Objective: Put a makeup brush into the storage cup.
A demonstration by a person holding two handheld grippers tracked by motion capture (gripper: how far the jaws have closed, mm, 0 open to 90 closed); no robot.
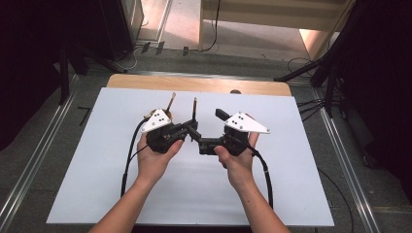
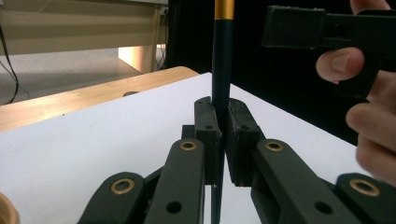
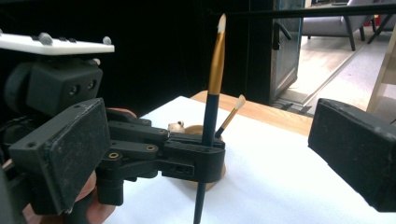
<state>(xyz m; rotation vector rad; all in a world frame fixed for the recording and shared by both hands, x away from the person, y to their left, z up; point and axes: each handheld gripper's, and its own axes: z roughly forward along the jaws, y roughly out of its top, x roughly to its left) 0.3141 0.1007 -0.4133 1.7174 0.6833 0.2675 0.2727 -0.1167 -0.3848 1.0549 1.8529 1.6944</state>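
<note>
Your left gripper (image 2: pixel 223 140) is squeezed tight on a paintbrush (image 3: pixel 211 112), which stands straight up above the white table (image 1: pixel 97 160) with its pale tip at the top. Your right gripper (image 3: pixel 210 154) is open very wide with nothing in it, just beside the brush. A second brush (image 3: pixel 229 117) leans in a small wooden holder (image 3: pixel 196 129) behind the left gripper.

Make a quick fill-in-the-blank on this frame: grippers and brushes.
1. The left gripper is shut on the dark handle of a ____.
2. The right gripper has its jaws ____, with nothing between them.
3. The held paintbrush stands upright with its bristle tip pointing ____.
4. The second brush leans in a holder made of ____.

Missing words: paintbrush; open; up; wood
</note>
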